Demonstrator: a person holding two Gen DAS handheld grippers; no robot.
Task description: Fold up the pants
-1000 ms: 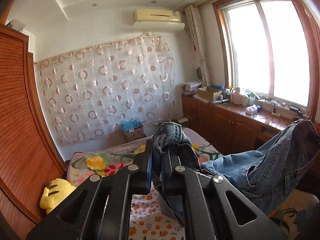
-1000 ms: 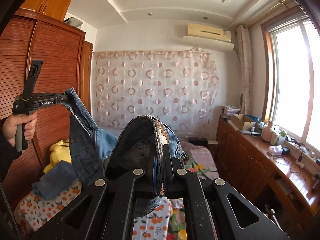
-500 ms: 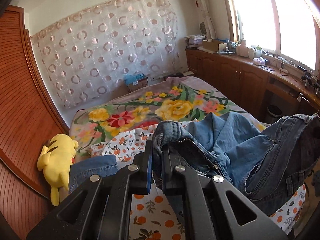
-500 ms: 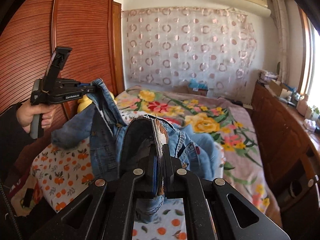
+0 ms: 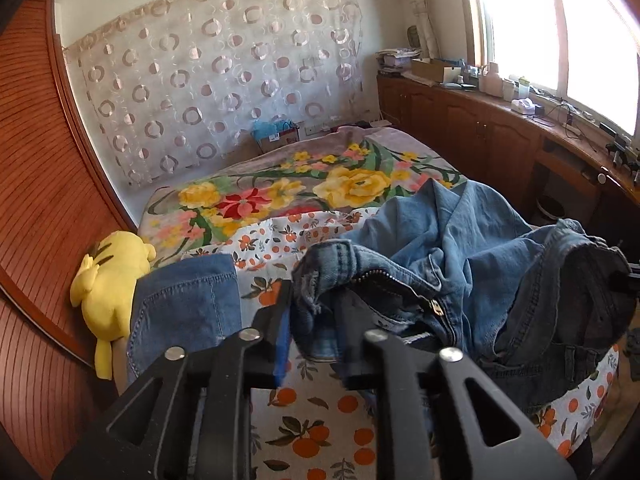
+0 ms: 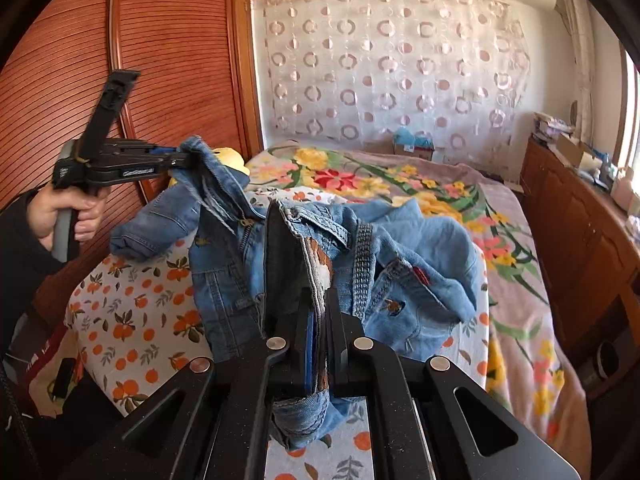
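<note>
On left gripper, illegible white lettering

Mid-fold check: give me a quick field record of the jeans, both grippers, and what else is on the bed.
garment: blue jeans, bunched on the orange-print sheet, waistband raised
left gripper: jaws have just been opening; waistband corner between them, pads apart, no longer clamped
right gripper: shut on the jeans waistband
zipper: fly open
pant leg: lies flat at the sheet's left edge
yellow plush toy: against the wooden wardrobe
floral blanket: covers the bed's far half
</note>
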